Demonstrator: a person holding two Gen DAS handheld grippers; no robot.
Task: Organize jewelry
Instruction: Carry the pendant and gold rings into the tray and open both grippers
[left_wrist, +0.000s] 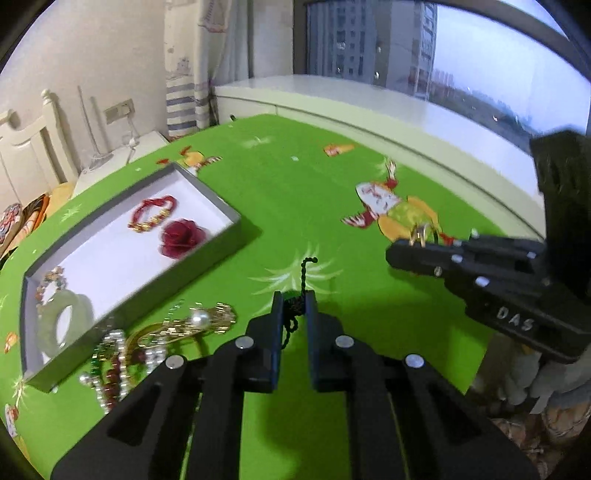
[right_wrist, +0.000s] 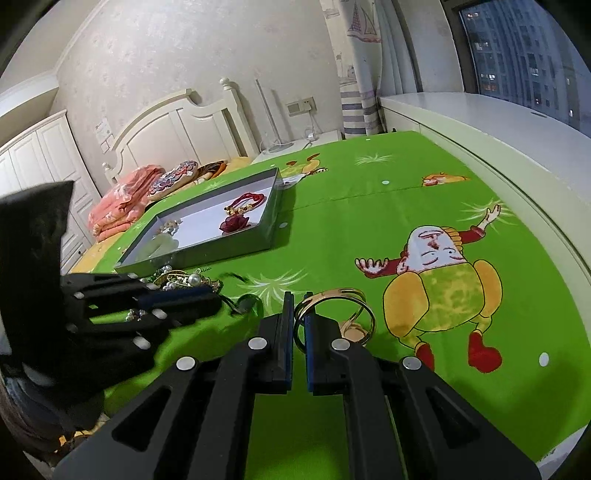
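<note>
A home bedroom: white headboard (right_wrist: 177, 122), green bedsheet (right_wrist: 369, 229), curtain (right_wrist: 360, 66)

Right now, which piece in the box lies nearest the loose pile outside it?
The pale green bangle, at the box's near end; the red bracelet and rose lie farther along.

A bed fills the room, spread with a bright green sheet (right_wrist: 369, 229) printed with cartoon figures. At its head stands a cream wooden headboard (right_wrist: 177, 125), with folded pink bedding (right_wrist: 122, 206) and patterned pillows (right_wrist: 173, 177) piled below it. The wall (right_wrist: 184, 55) is pale and mottled, with a socket plate (right_wrist: 301, 107) on it. White wardrobe doors (right_wrist: 33, 158) stand beside the headboard. A striped curtain (right_wrist: 356, 81) hangs beside a wide white sill (left_wrist: 369, 107), and the window (left_wrist: 480, 62) shows apartment towers under a dim sky.
</note>
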